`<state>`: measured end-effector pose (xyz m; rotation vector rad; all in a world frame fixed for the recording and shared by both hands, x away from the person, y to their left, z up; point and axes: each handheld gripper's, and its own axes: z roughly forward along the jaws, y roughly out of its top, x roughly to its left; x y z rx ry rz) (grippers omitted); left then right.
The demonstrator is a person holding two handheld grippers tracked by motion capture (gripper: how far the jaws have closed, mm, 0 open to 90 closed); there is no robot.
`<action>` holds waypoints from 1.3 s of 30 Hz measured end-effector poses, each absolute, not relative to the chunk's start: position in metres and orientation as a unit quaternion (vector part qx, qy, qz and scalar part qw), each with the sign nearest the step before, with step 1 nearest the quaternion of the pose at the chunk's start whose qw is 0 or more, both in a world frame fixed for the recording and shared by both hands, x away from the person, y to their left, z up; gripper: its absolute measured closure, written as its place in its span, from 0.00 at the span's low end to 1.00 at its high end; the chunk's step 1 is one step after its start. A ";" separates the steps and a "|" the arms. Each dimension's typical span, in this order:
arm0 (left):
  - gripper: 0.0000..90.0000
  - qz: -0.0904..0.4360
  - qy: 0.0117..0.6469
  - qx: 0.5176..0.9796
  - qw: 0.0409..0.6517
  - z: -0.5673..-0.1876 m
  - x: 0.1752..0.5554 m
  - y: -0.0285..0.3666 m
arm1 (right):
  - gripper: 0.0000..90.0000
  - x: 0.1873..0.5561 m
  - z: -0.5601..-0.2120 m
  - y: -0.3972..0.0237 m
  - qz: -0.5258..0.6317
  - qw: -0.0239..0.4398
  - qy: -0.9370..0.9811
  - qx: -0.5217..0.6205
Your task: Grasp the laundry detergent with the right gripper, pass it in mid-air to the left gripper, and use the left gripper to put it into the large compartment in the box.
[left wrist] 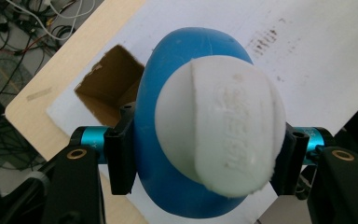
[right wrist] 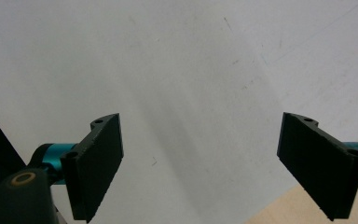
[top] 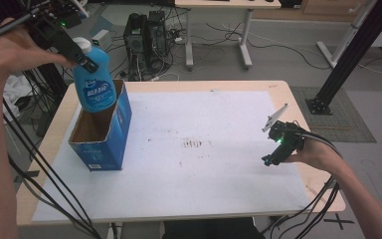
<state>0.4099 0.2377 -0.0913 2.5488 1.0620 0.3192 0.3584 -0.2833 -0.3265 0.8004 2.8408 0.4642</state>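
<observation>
A blue bottle (top: 95,84) with a white cap (top: 83,45) hangs over the open top of a blue cardboard box (top: 110,132) at the table's left. My left gripper (top: 82,59) is shut on the bottle's neck, just under the cap. In the left gripper view the white cap (left wrist: 221,126) and blue bottle (left wrist: 156,116) sit between the two pads, and the box's brown inside (left wrist: 112,86) lies below. My right gripper (top: 269,159) rests near the table's right edge, held low. Its jaws stand wide apart with nothing between them, my right gripper (right wrist: 200,168) facing the white mat (right wrist: 177,60).
A white mat (top: 204,159) covers most of the wooden table (top: 298,104), with a brown smudge (top: 194,144) at its middle. Cables trail from both grippers off the near edge. Computer towers (top: 146,37) and another desk stand on the floor beyond the table.
</observation>
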 end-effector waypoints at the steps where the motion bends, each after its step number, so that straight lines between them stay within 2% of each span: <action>1: 0.43 0.112 0.380 0.902 0.175 -0.094 0.410 0.239 | 0.15 0.358 -0.327 -0.283 0.155 0.077 0.948 0.266; 2: 0.43 0.111 0.382 0.902 0.170 -0.096 0.410 0.240 | 0.15 0.359 -0.327 -0.284 0.150 0.094 0.948 0.264; 5: 0.43 0.108 0.389 0.900 0.166 -0.105 0.412 0.246 | 0.15 0.361 -0.330 -0.285 0.154 0.101 0.951 0.248; 11: 0.43 0.095 0.402 0.894 0.170 -0.124 0.413 0.259 | 0.15 0.358 -0.331 -0.286 0.147 0.083 0.951 0.260; 12: 0.43 0.093 0.407 0.892 0.173 -0.128 0.413 0.260 | 0.15 0.357 -0.330 -0.286 0.141 0.102 0.946 0.272; 17: 0.43 0.083 0.409 0.890 0.183 -0.145 0.413 0.265 | 0.15 0.356 -0.331 -0.286 0.138 0.102 0.946 0.276; 21: 0.43 0.073 0.407 0.892 0.183 -0.162 0.414 0.267 | 0.15 0.357 -0.336 -0.285 0.144 0.084 0.952 0.258; 39: 0.43 0.047 0.412 0.892 0.178 -0.237 0.415 0.274 | 0.15 0.355 -0.342 -0.281 0.135 0.081 0.952 0.262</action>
